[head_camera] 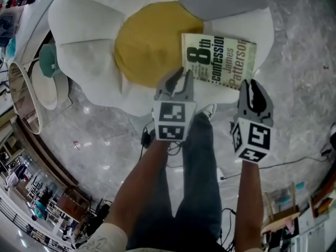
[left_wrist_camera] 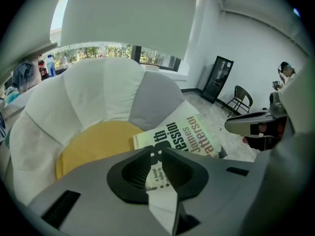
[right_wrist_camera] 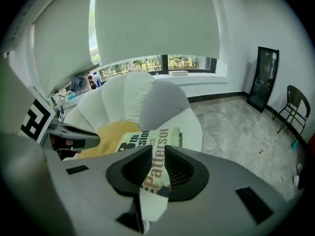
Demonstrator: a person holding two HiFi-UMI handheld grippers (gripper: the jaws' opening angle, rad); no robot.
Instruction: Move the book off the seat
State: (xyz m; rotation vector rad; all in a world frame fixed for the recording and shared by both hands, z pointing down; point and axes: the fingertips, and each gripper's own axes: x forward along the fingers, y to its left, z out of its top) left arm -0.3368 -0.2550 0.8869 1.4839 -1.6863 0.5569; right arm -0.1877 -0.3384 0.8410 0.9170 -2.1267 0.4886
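A pale green paperback book [head_camera: 218, 59] lies flat on the flower-shaped seat [head_camera: 84, 51], half on its yellow centre cushion [head_camera: 147, 41] and half on a white petal. My left gripper [head_camera: 181, 76] is at the book's near left corner. Its jaws stand a little apart, and the cover [left_wrist_camera: 182, 132] shows through the gap in the left gripper [left_wrist_camera: 156, 154] view. My right gripper [head_camera: 252, 85] hovers at the near right corner, also slightly open. The book [right_wrist_camera: 147, 139] lies just beyond the right gripper [right_wrist_camera: 157, 156] tips. No pad presses on it.
The seat stands on a grey marble floor [head_camera: 304, 62]. A teal object [head_camera: 48, 59] and round white pieces [head_camera: 44, 91] sit to its left. Cables [head_camera: 147, 138] lie by my legs. A black folding chair [left_wrist_camera: 241, 100] and a black cabinet [left_wrist_camera: 219, 77] stand by the far wall.
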